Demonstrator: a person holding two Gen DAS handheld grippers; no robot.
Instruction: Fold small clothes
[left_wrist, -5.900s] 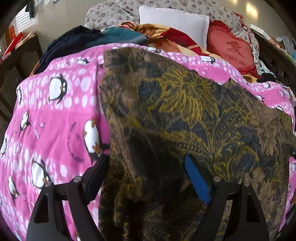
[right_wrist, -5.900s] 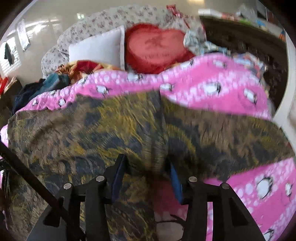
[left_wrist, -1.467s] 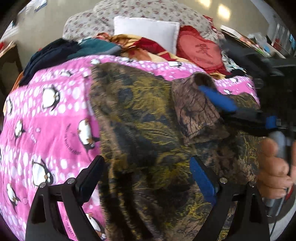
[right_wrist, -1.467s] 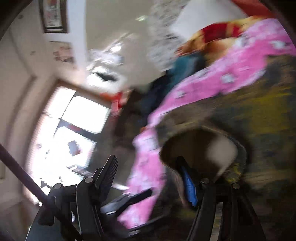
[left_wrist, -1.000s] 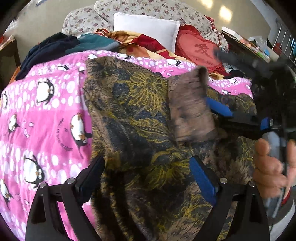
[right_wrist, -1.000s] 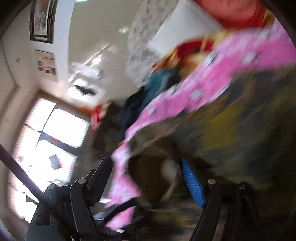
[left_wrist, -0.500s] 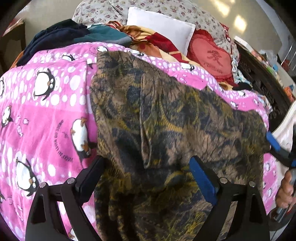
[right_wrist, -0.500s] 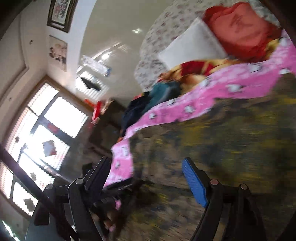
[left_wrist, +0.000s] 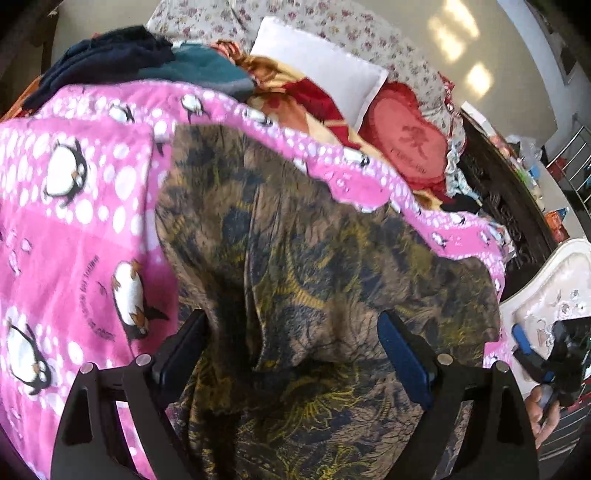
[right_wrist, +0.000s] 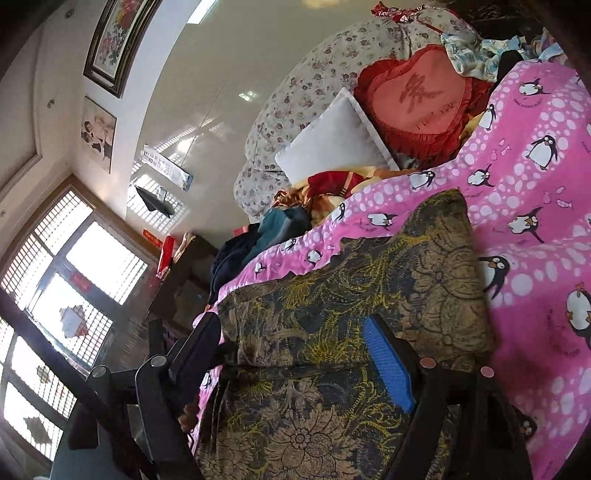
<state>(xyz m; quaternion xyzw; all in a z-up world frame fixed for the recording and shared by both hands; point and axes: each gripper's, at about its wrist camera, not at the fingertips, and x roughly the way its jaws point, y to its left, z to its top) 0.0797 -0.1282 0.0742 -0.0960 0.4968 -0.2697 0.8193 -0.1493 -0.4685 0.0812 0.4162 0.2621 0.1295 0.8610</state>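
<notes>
A brown garment with yellow and dark floral print lies spread on the pink penguin blanket, one side folded over the middle. My left gripper is open just above its near edge, holding nothing. My right gripper is open and empty, tilted sideways over the garment near its right edge. The right gripper also shows at the far right of the left wrist view, off the garment.
A heap of dark blue and teal clothes lies at the back left. A white pillow and a red heart cushion lie behind the blanket. A dark carved bed frame and a white chair stand at right.
The right gripper carried the garment's right side over the middle, let it go, and drew back to the right. The fold now lies flat. The left gripper stayed open, shifting slightly.
</notes>
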